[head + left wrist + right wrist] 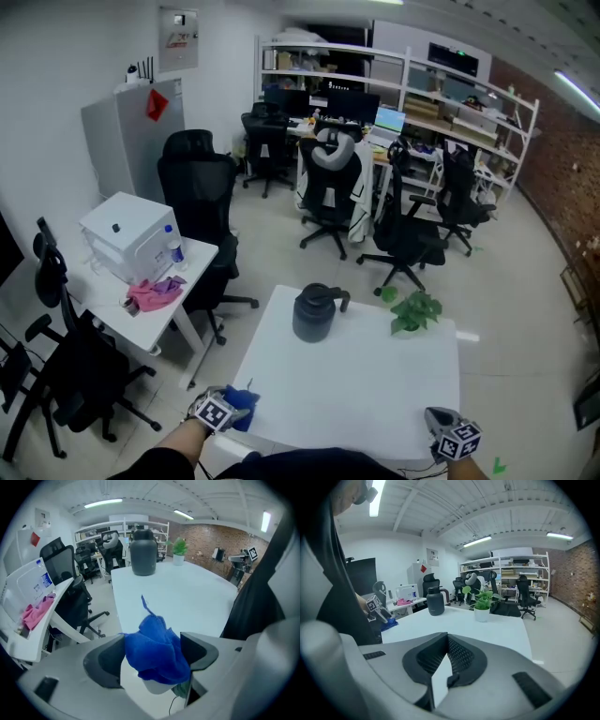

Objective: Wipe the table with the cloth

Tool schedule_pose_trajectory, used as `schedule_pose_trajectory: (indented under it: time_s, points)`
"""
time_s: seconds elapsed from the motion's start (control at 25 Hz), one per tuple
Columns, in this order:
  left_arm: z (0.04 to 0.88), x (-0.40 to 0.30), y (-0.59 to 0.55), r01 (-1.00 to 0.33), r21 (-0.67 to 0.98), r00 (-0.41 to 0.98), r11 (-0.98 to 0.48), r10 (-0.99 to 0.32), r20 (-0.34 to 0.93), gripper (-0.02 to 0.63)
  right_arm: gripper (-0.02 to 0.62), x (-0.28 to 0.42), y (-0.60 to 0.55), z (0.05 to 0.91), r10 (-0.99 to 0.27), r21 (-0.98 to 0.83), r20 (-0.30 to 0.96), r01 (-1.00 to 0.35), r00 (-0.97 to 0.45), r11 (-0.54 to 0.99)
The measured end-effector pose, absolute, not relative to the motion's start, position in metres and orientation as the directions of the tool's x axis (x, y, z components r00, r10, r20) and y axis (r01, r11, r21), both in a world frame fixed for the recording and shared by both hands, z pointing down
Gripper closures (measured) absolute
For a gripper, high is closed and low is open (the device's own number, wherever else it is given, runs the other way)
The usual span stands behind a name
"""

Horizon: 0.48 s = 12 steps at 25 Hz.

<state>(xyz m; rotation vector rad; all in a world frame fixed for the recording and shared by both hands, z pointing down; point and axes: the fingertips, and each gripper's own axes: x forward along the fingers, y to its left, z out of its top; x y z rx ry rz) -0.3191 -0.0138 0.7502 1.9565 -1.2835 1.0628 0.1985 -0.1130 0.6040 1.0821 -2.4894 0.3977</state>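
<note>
A bunched blue cloth (157, 639) hangs between the wide-apart jaws of my left gripper (151, 654), just over the near left corner of the white table (187, 592). The cloth fills the gap and brushes both pads (108, 660), which do not pinch it. In the head view the left gripper (225, 409) and cloth (247, 403) sit at the table's (356, 375) front left edge. My right gripper (439, 419) is at the front right corner; its jaws (447, 660) meet with nothing between them. The right gripper view also shows the left gripper (377, 609) and cloth (390, 623).
A dark jug (314, 314) and a small potted plant (412, 309) stand at the table's far side. To the left is a side desk (89, 295) with a white box (127, 234) and a pink cloth (155, 293). Black office chairs (202, 187) and shelving stand beyond.
</note>
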Motion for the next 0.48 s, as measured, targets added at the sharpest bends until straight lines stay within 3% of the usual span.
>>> schedule_pose_trajectory:
  time_s: [0.2, 0.28, 0.44, 0.48]
  points:
    - [0.664, -0.315, -0.052, -0.941, 0.070, 0.292, -0.330, -0.694, 0.658, 0.242, 0.581, 0.204, -0.116, 0.593, -0.656, -0.108, 0.417, -0.751, -0.629, 0.652]
    - [0.618, -0.292, -0.064, -0.923, 0.167, 0.383, -0.347, -0.782, 0.492, 0.334, 0.581, 0.205, -0.117, 0.585, -0.664, -0.128, 0.382, -0.748, -0.643, 0.651]
    - [0.568, -0.232, -0.075, -0.843, 0.301, 0.516, -0.447, -0.829, 0.215, 0.603, 0.583, 0.204, -0.118, 0.570, -0.673, -0.184, 0.315, -0.739, -0.669, 0.648]
    - [0.567, -0.217, -0.077, -0.824, 0.313, 0.541, -0.471, -0.820, 0.189, 0.603, 0.583, 0.203, -0.117, 0.568, -0.670, -0.189, 0.305, -0.733, -0.677, 0.654]
